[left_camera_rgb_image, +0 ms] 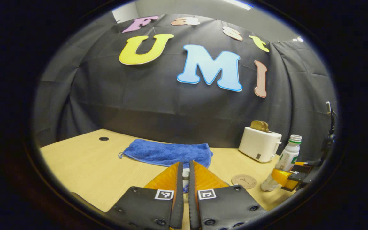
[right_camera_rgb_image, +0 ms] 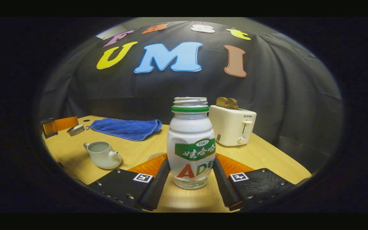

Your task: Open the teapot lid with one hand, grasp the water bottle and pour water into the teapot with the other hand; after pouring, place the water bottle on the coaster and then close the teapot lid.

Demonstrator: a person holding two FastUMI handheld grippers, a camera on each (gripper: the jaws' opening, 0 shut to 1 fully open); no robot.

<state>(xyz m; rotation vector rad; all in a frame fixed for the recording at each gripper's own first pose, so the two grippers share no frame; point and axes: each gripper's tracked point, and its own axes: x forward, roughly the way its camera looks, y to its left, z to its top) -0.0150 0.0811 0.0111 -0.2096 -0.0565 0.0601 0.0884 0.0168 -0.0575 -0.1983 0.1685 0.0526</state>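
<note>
Right gripper [right_camera_rgb_image: 190, 172] pinching water bottle [right_camera_rgb_image: 191, 143] at lower body, fingers on both sides. Bottle upright, long axis vertical, uncapped mouth up, base on or just above counter [right_camera_rgb_image: 267, 156]; cannot tell which. Teapot [right_camera_rgb_image: 102, 155] left of bottle, lid off, spout pointing toward bottle. Left gripper [left_camera_rgb_image: 186, 179] nearly pressed together on small white lid [left_camera_rgb_image: 186, 174], held level above counter, aimed at blue towel [left_camera_rgb_image: 168, 152]. Coaster [left_camera_rgb_image: 243, 181] bare, just beside bottle. Toaster [right_camera_rgb_image: 232, 125] behind bottle.
</note>
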